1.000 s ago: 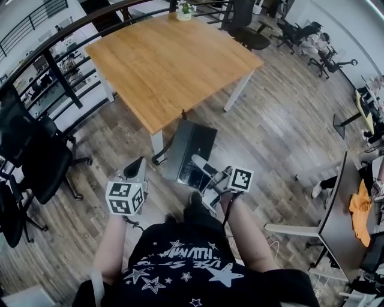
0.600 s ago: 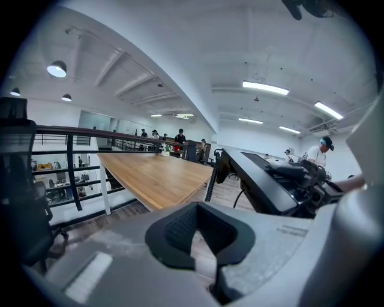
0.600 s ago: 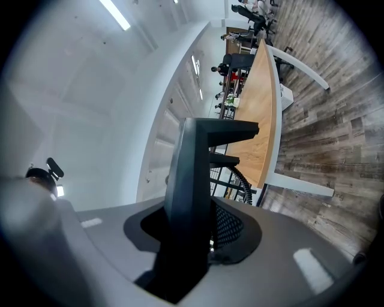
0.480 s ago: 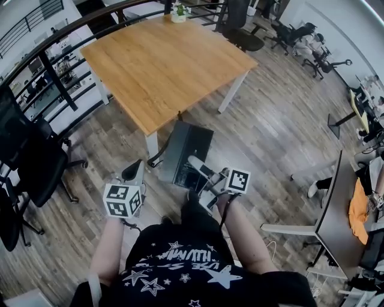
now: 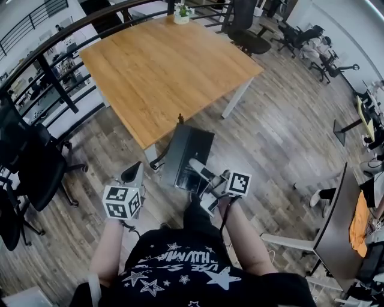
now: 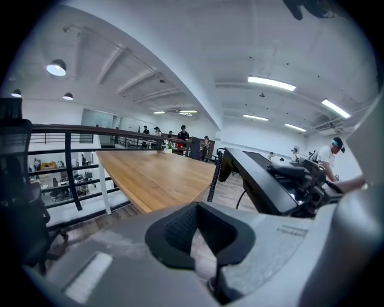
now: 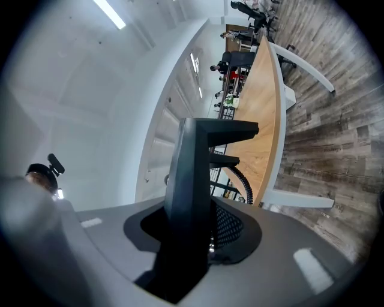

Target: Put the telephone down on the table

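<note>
My right gripper (image 5: 201, 171) is shut on the near edge of the black desk telephone (image 5: 189, 153) and holds it in the air, level, just short of the near corner of the wooden table (image 5: 162, 66). In the right gripper view the telephone (image 7: 193, 174) stands edge-on between the pads, and its coiled cord (image 7: 243, 180) hangs beside it. My left gripper (image 5: 134, 172) hangs to the left of the telephone, shut with nothing in it. The left gripper view shows its pads meeting at the tips (image 6: 198, 231), the telephone (image 6: 264, 180) to the right and the table (image 6: 156, 174) ahead.
Black office chairs (image 5: 30, 162) stand at the left by a dark railing (image 5: 60, 78). A small potted plant (image 5: 182, 12) sits at the table's far edge. A desk (image 5: 336, 222) is at the right, more chairs (image 5: 312, 39) at the back right. The floor is wood plank.
Both grippers and the telephone have come closer to the table's near corner. The grip on the telephone looks the same.
</note>
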### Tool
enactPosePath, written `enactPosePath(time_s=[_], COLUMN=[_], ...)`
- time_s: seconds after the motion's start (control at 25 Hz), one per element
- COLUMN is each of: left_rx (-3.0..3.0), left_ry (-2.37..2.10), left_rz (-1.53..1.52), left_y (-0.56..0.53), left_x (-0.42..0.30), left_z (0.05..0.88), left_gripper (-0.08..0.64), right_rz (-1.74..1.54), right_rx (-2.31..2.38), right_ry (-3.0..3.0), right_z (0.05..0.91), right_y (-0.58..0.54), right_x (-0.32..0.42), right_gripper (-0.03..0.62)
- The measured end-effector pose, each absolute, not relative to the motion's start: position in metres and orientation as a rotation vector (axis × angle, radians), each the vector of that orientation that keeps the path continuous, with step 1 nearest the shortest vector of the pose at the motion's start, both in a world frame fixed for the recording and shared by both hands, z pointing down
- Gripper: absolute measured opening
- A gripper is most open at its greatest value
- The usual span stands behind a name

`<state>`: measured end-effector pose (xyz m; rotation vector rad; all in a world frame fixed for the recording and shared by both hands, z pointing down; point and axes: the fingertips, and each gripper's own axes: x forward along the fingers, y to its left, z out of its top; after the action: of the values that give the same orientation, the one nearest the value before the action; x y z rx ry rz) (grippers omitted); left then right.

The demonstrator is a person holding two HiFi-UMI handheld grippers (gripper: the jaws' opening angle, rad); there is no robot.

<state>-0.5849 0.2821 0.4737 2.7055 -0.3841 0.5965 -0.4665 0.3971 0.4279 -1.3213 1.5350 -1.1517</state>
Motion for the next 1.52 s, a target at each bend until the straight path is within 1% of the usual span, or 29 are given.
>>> enactPosePath(time_s=[0.36,0.64,1.04,1.28,1.52], left_rx=[2.686,2.672,2.631,2.597,2.557], left_ry=[-0.443,-0.511,-0.682,-0.755,-0.789], left_rz=[0.627,0.627,0.614,0.585,0.583], left_y=[0.256,0.245,0.23,0.219,0.222], left_x=[-0.497,-0.444,-0.401,-0.389,-0.379], left_z=[0.474,0.47,0.469,0.47,0.504], left_gripper=[0.0,0.001,0.002,0.002,0.002], right_rz=[-1.224,-1.268,-1.322,-1.363,-1.375], right_rx=[-1.256,-1.215,-1.121,-1.088,-1.076], right_ry=[1.603,1.625,1.718,1.737,1.738], right_z=[0.432,0.438,0.445,0.453,0.487], right_y=[0.357,0.336,0.308,0.285,0.276], right_x=[-0.386,-0.333,-0.276,-0.252,-0.229], right_gripper=[0.16,0.16,0.16,0.16,0.16])
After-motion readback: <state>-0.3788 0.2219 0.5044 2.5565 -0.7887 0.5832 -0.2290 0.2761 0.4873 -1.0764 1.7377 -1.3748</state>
